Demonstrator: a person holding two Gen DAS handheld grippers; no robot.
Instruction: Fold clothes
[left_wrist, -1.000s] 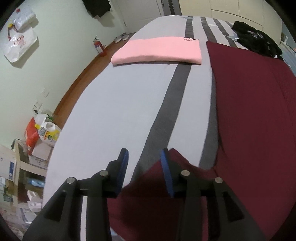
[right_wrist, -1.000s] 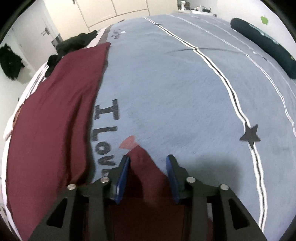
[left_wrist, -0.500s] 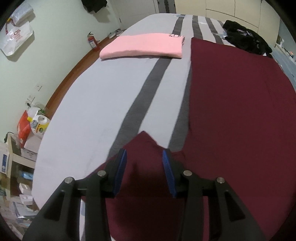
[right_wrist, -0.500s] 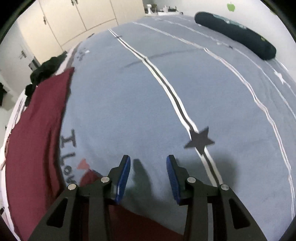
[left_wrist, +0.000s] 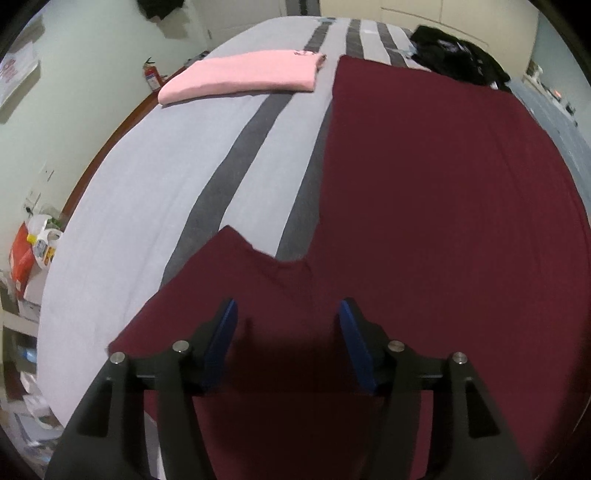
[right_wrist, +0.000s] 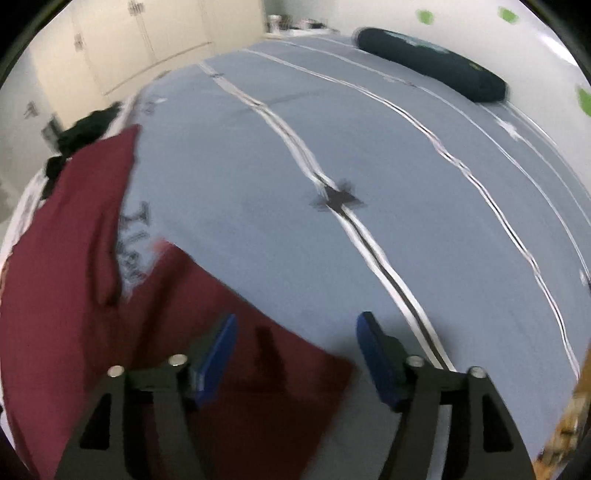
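Both tongs gape wide here and neither has hold of anything; the left tongs (left_wrist: 288, 321) hang over the maroon shirt (left_wrist: 424, 206), blue pads apart with cloth under the gap but not between them; the right tongs (right_wrist: 295, 332) stand just as wide, their view blurred, a maroon sleeve (right_wrist: 258, 339) under the left pad and bare bedspread (right_wrist: 332, 147) under the right. The shirt lies spread flat, its body running ahead and to the right of the left tongs, a sleeve (left_wrist: 236, 273) jutting out ahead and left of them; at the right tongs the body sits off to the left. By my reading this is the spread-out stage of the fold, garment flat, no crease visible in it; whether it gets smoothed more or folded now, I cannot tell. Any fold calls for closing on an edge or sleeve tip, both pads biting one layer, and carrying it across the body without dragging the rest. Far ahead and left of the left tongs, a pink garment (left_wrist: 243, 75) lies folded; a black heap (left_wrist: 458, 62) waits far ahead, right.
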